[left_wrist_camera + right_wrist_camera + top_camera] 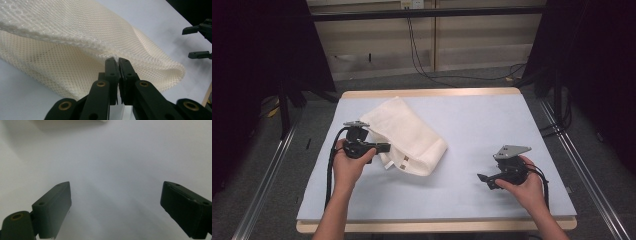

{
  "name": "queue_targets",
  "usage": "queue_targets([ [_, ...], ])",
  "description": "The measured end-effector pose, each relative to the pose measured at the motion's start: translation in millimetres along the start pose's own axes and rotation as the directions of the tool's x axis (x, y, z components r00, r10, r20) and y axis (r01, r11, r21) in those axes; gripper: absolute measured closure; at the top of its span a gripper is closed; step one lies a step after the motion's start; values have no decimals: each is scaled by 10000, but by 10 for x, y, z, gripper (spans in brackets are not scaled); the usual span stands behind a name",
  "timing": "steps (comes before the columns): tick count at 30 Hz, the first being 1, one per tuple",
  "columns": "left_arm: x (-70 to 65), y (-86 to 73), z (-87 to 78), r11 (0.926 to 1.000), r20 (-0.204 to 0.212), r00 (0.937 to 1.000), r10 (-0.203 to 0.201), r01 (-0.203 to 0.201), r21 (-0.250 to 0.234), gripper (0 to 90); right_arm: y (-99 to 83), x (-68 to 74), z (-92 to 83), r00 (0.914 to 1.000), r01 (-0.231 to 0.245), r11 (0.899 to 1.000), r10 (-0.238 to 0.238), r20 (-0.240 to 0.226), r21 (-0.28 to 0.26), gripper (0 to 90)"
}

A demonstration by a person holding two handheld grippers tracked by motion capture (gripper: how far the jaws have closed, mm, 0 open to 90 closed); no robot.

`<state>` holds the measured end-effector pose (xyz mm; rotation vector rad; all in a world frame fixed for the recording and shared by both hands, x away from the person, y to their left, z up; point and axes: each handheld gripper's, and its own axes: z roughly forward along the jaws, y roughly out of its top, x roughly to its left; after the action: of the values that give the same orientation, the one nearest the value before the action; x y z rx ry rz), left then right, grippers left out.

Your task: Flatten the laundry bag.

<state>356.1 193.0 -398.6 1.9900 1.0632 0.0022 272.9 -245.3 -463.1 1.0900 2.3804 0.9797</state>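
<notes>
Your left claw (118, 62) is pinching the soft, light mesh bag (75, 37) at its hemmed rim, the best hold; your right claw (115, 207) is gaping, carrying nothing.

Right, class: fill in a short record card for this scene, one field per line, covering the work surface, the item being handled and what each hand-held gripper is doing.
surface: pale blue table top
item: cream mesh bag, lying on the table's left half
left hand-held gripper: jaws shut on the mesh bag's seamed edge
right hand-held gripper: jaws wide open, nothing between them, over bare table to the bag's right
bag detail: small tabs on its near edge
</notes>
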Motion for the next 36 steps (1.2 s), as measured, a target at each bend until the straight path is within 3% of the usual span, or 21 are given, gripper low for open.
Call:
queue_targets([
  [5,-18,36,27,10000,-8,10000,3,-3,17,863,134,85,83,9991,334,9991,-340,-246,-261,78],
  [8,-40,59,43,10000,-3,10000,9,-9,-8,863,179,126,126,9990,302,9992,-310,-334,-258,64],
  [20,-92,135,111,10000,73,9999,79,-79,-17,863,438,388,383,9879,1038,9922,-1108,-1082,-688,28],
  [23,-102,137,134,9999,98,9999,-80,81,-114,863,576,510,450,9801,1415,9862,-1518,-1283,-861,62],
  [27,-99,134,131,10000,85,10000,32,-32,-34,862,705,611,487,9723,1663,9783,-1835,-1447,-1232,89],
  [36,-106,141,148,10000,96,10000,12,-12,-39,861,800,728,570,9566,2490,9597,-2648,-1217,-1305,136],
])
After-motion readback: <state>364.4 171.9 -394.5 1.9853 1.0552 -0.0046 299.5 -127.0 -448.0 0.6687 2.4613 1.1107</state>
